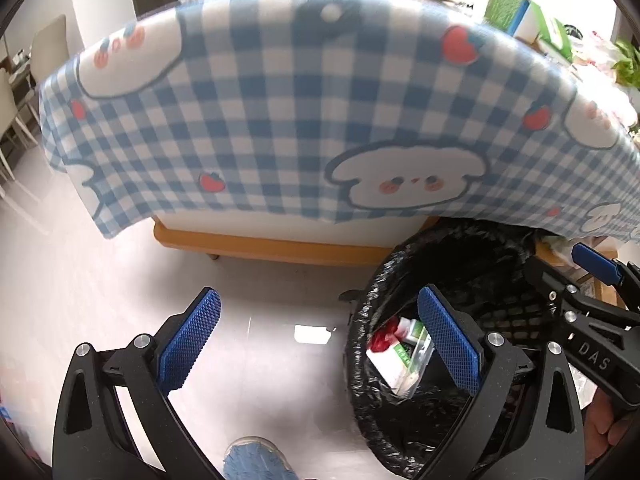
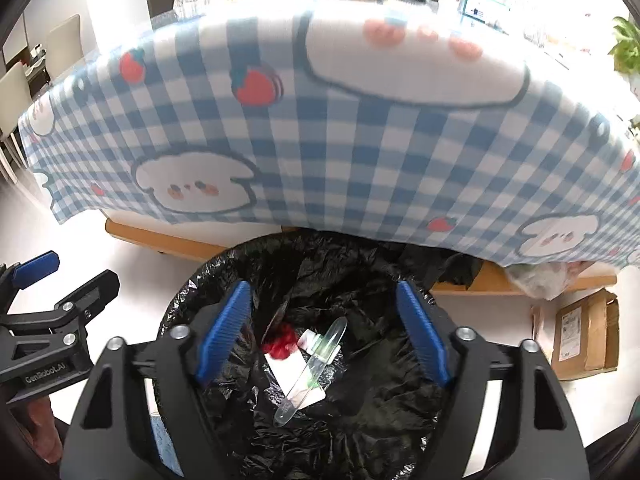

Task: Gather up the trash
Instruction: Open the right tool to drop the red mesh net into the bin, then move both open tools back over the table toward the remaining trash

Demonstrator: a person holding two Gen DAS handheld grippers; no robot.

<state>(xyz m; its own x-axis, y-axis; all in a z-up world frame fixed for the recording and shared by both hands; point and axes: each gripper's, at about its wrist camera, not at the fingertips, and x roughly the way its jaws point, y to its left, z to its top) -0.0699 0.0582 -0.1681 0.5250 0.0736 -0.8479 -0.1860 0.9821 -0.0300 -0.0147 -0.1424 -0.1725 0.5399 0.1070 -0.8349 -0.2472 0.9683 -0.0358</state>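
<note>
A trash bin lined with a black bag (image 2: pixel 360 412) stands on the floor under the table's edge; it also shows in the left wrist view (image 1: pixel 400 420). Inside lie a clear plastic spoon (image 2: pixel 312 368), a white and green packet (image 1: pixel 400 354) and a red scrap (image 2: pixel 282 342). My right gripper (image 2: pixel 324 332) is open and empty, right above the bin mouth. My left gripper (image 1: pixel 320 332) is open and empty, over the floor at the bin's left rim. The right gripper's arm also shows in the left wrist view (image 1: pixel 592 308).
A table with a blue checked cloth (image 1: pixel 280 112) hangs over the bin. Boxes and papers (image 1: pixel 516 16) lie on top. A cardboard box (image 2: pixel 584 332) sits on the floor at the right. Chairs (image 1: pixel 44 52) stand at the far left. My shoe (image 1: pixel 256 460) is below.
</note>
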